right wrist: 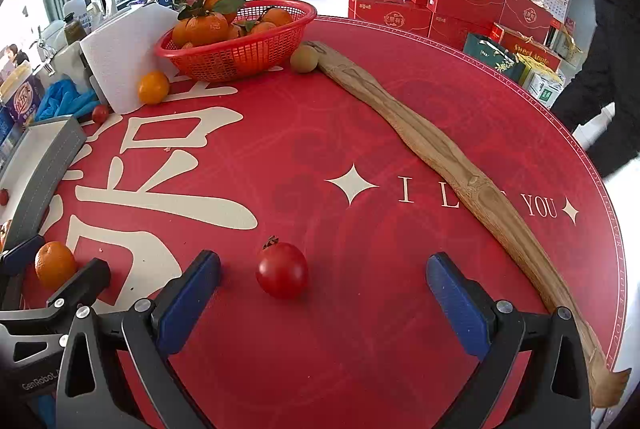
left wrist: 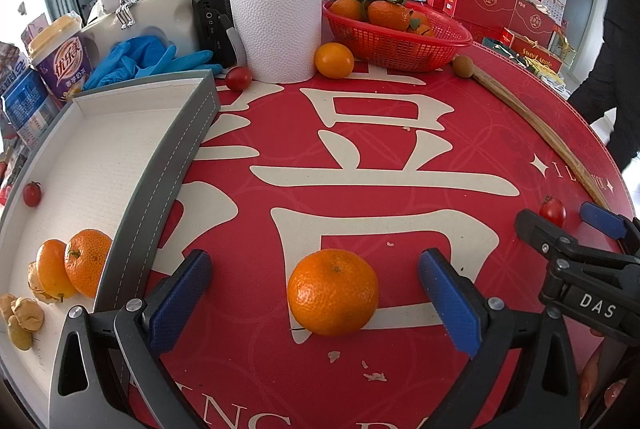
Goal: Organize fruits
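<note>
My left gripper is open, its blue pads on either side of a tangerine that lies on the red table mat. My right gripper is open around a cherry tomato on the mat; it also shows in the left wrist view, with the tomato between its fingers. A grey tray with a white floor at the left holds two tangerines, a cherry tomato and some small brown fruits. Neither gripper touches its fruit.
A red basket of leafy tangerines stands at the back, with a loose orange, a cherry tomato and a brown fruit near it. A paper towel roll, blue gloves and a long wooden stick are also there.
</note>
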